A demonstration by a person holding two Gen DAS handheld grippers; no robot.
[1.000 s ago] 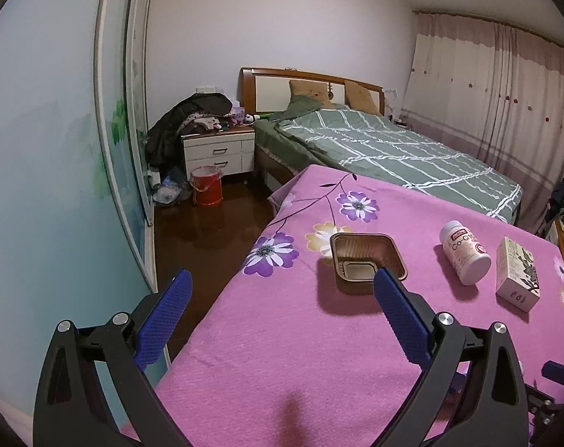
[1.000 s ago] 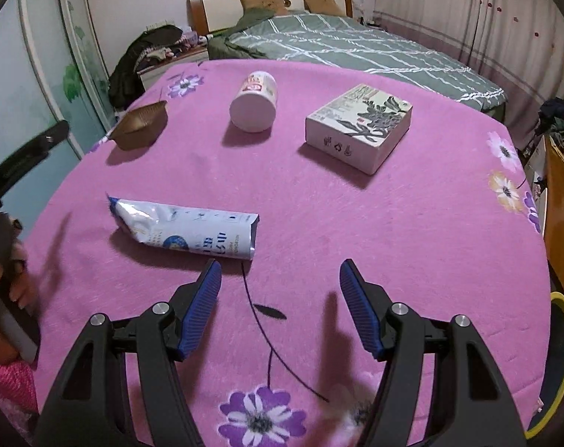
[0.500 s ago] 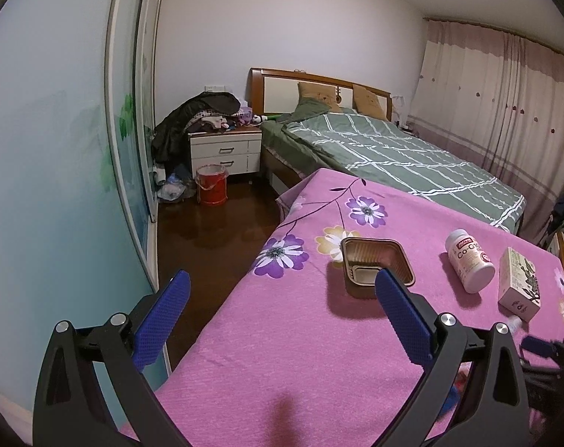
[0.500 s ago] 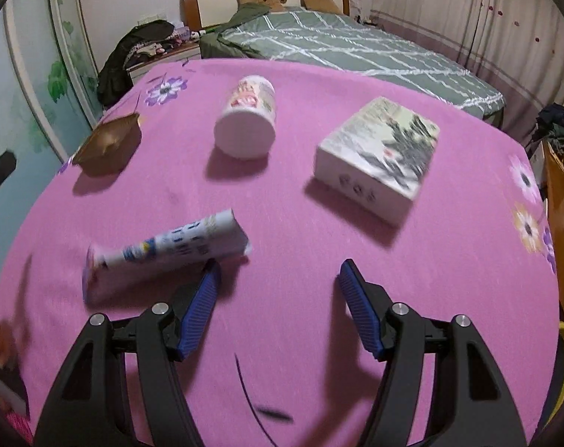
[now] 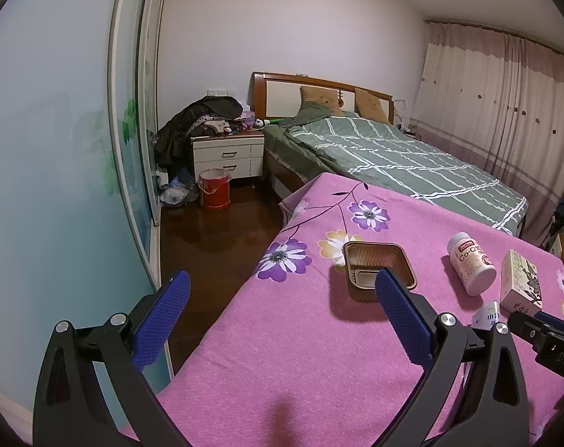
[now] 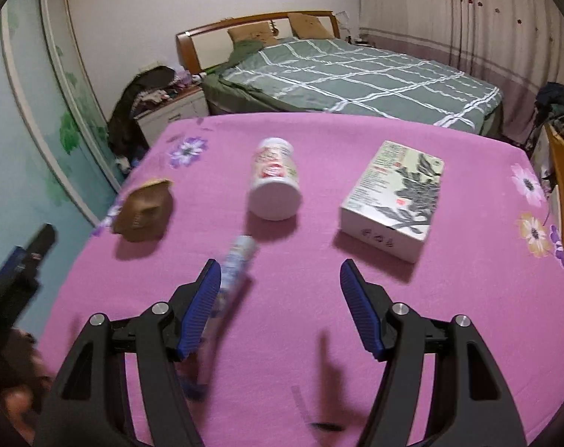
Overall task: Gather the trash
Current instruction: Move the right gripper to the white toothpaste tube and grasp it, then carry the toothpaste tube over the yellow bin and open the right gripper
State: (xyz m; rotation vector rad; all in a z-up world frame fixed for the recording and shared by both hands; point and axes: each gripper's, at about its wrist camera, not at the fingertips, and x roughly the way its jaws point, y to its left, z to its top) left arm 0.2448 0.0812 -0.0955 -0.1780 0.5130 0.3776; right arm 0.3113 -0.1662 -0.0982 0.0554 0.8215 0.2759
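Right wrist view: right tongs stand apart over the worktop. Tube lies lengthwise against the left pad. Left tongs, also apart, sit farther off.

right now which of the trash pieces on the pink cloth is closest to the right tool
The tube, lying against the right tool's left finger. The tray, bottle and box lie farther off.

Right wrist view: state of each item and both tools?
Tube: lying flat, blurred, beside right tool's left finger, ungripped.
Bottle: on its side, base toward camera.
Box: lying flat, closed.
Foil tray: upright, empty.
Right tool: open.
Left tool: open, holding nothing.
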